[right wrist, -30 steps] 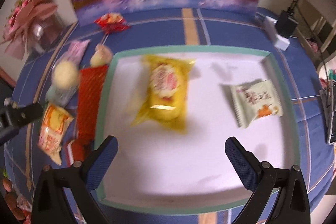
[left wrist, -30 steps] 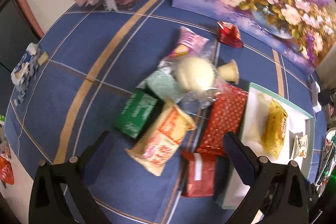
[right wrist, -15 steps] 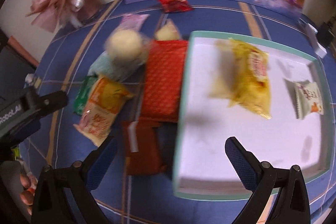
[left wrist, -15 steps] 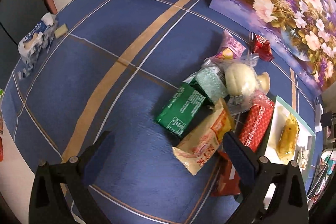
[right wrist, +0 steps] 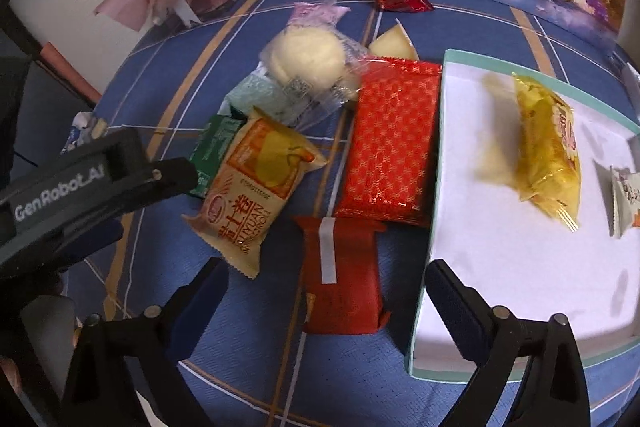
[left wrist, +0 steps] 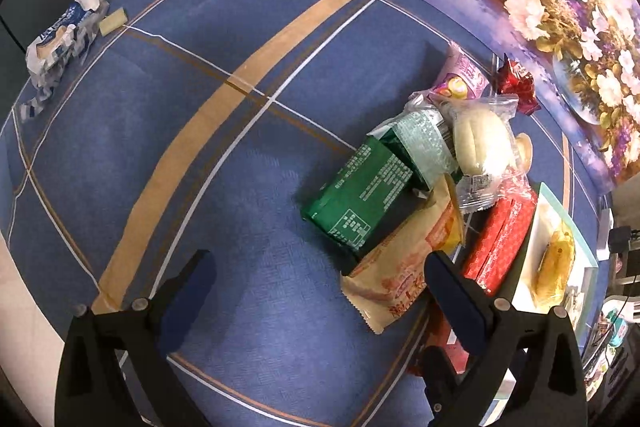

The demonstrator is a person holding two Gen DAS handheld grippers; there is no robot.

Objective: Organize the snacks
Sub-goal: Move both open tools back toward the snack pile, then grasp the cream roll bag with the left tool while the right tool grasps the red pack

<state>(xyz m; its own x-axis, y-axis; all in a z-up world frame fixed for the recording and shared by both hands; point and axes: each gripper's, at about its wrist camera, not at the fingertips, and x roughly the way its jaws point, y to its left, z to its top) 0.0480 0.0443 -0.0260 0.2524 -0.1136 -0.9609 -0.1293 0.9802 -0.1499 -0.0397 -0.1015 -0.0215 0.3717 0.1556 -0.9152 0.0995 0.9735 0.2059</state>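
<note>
R gripper over snack pile, tray half filled.
Your right gripper (right wrist: pixel 326 291) hangs wide, jaws closing, nothing pinched; dark red packet (right wrist: pixel 340 275) lies betw. them, beside the tray (right wrist: pixel 424 267). Left gripper (left wrist: pixel 316 283) gapes empty over the tablecloth (left wrist: pixel 200 147). Risk: pads may also catch the egg-roll bag (right wrist: pixel 252 187) or tray rim, dragging both; slick foil could slip.

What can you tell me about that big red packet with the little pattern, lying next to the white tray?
The big red packet is a flat, oblong, shiny foil wrapper printed with a small pale lattice. It lies flat on the blue cloth, its long side along the tray's teal edge. The clear-bagged bun's wrapper overlaps one corner; a darker red pack meets its near end.
</note>
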